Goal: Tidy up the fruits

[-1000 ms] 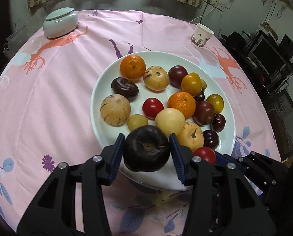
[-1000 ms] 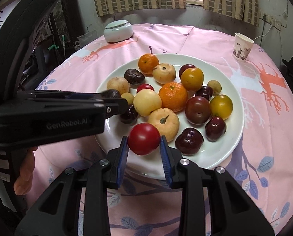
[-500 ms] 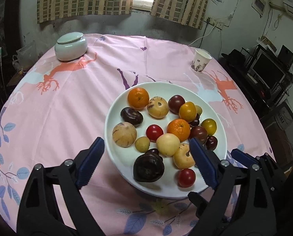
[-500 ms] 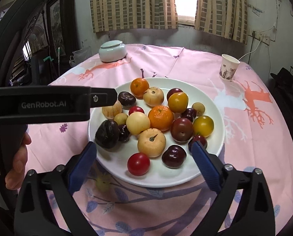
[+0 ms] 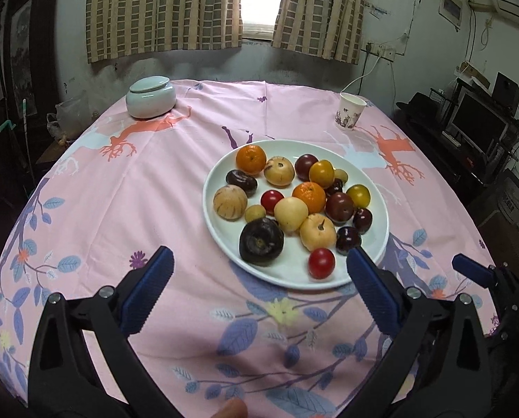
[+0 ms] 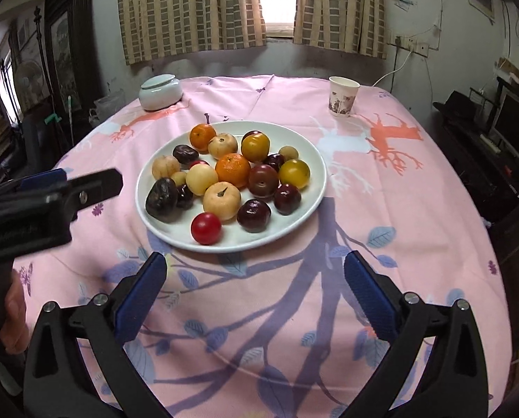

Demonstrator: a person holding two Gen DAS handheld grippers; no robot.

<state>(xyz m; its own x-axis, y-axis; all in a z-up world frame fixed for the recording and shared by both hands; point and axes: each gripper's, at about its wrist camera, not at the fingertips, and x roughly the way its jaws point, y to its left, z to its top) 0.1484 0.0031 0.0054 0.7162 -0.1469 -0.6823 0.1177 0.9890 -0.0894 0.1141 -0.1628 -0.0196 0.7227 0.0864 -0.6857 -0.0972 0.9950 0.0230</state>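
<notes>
Fruit fills the white plate (image 6: 315, 188); lidded jar (image 6: 160, 92) and paper cup (image 6: 343, 97) stand beyond, left gripper (image 5: 259, 280) opening wider, right gripper (image 6: 256, 277) agape, both empty.

both grippers released fruit, apparently pulled back

Mixed fruits (image 5: 296, 205) lie heaped on white plate (image 5: 377, 244).

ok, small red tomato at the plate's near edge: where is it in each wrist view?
Left wrist: red tomato sits right of centre, just below the pale stemmed fruit.
Right wrist: red tomato sits left of centre, below and left of that same fruit.
Shared landmark: paper cup at the table's far right.
</notes>
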